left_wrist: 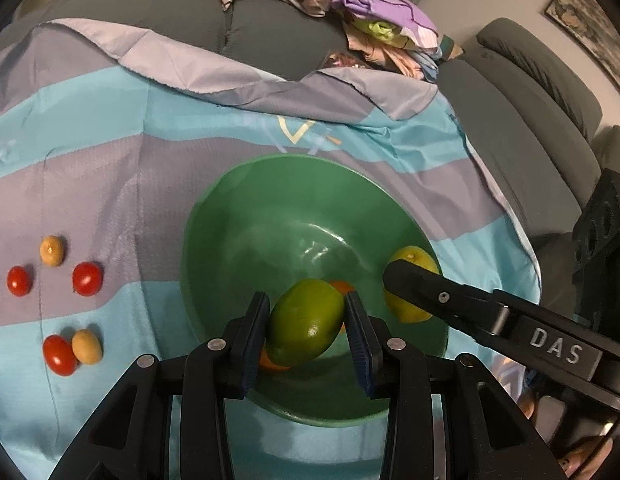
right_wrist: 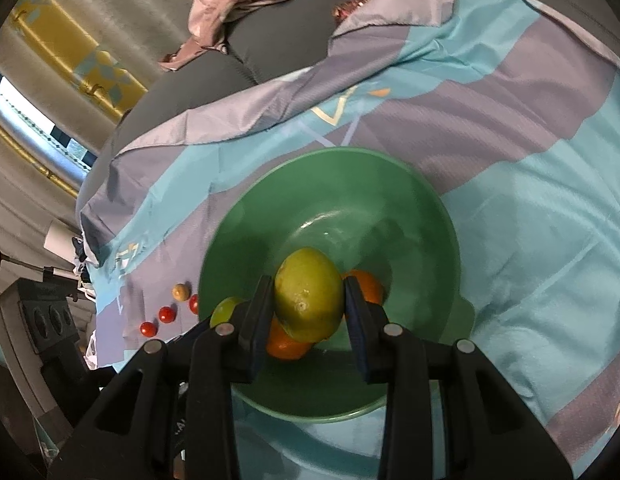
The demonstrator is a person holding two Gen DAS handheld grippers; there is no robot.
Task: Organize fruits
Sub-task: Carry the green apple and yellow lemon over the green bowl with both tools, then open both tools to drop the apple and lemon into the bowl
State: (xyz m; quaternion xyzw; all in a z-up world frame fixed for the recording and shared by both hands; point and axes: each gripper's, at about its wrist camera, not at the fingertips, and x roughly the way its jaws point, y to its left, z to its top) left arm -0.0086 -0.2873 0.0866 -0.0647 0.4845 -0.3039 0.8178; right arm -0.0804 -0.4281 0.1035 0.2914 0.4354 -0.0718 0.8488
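The left gripper [left_wrist: 306,322] pinched a green lime [left_wrist: 306,322] between its two fingers [left_wrist: 256,332], the pads pressed against the fruit's opposite flanks, over the near half of a green bowl [left_wrist: 270,184]. The lime's long axis ran on a slant in the left wrist view, its blunt upper end toward the top left and its glossy lower end toward the bottom right. The right gripper [right_wrist: 308,304] likewise clamped a yellow-green lemon [right_wrist: 308,294] between its fingers [right_wrist: 355,320], above the same bowl; the lemon stood roughly upright in that view, its narrower tip toward the far rim (a small nub showed on its near face). Under the held fruits, on the bowl's floor, lay an orange fruit [right_wrist: 288,344], smooth-skinned and partly hidden. The bowl was round, wide-rimmed and shiny, like glazed ware or plastic. It sat on a thin, creased cloth [left_wrist: 110,128] banded in turquoise and grey-purple, spread over a grey cushioned couch [left_wrist: 270,36]. To the bowl's left on the cloth lay small oval red tomatoes [left_wrist: 87,279] and tan ones [left_wrist: 52,251], well apart from both grippers.
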